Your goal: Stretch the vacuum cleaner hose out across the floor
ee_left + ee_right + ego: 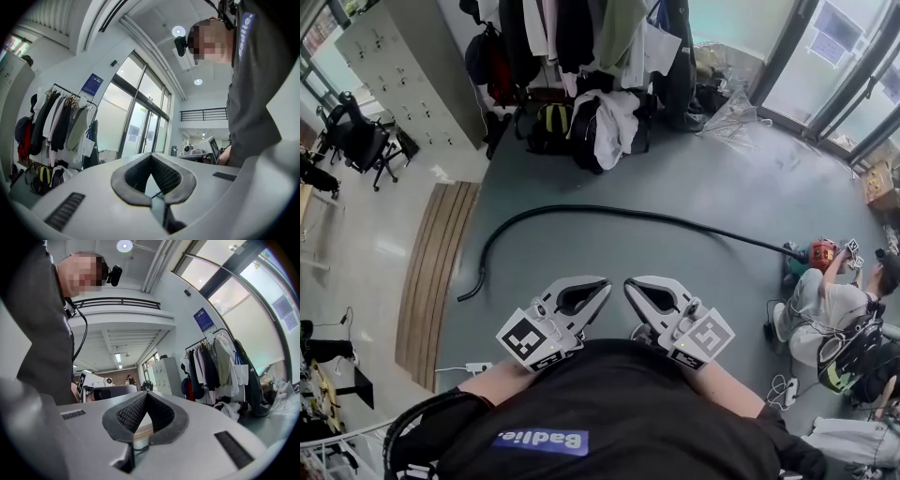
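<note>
The right gripper has its jaws closed tip to tip, with nothing caught between the black pads. A person in a grey shirt fills the left side, with a small camera worn on the head. Beyond the jaws stand a pale locker cabinet and a clothes rack full of hanging coats. A blue sign hangs on the wall beside tall windows, and a balcony railing runs across above.

The grey-blue smooth floor is carrying a long black flexible hose, which is lying curved near a slatted wooden strip.
</note>
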{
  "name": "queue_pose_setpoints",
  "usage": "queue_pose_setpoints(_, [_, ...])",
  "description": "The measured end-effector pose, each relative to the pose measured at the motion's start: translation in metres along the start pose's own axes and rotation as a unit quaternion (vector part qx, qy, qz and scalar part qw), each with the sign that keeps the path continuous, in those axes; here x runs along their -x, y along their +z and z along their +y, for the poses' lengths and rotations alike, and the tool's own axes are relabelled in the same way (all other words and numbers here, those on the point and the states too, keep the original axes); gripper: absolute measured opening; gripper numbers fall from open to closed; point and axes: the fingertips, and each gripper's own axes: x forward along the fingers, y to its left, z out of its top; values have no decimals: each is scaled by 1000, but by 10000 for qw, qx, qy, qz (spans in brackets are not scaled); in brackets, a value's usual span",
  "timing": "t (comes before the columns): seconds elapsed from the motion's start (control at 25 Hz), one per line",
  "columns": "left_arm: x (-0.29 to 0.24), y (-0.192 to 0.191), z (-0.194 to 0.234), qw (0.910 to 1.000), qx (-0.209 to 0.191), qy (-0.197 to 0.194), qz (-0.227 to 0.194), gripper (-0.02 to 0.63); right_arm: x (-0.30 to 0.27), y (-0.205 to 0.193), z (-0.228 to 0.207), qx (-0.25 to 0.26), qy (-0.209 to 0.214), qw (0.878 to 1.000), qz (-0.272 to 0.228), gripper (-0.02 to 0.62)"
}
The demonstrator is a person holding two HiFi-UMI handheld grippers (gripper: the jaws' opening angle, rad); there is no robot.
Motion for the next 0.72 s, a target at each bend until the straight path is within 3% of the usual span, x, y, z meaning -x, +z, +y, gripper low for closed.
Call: queue_pose_setpoints(0.72, [-1,-6,7,9999,-55,0,158,8,-13,-2,-3,77,-9,9999,132,5])
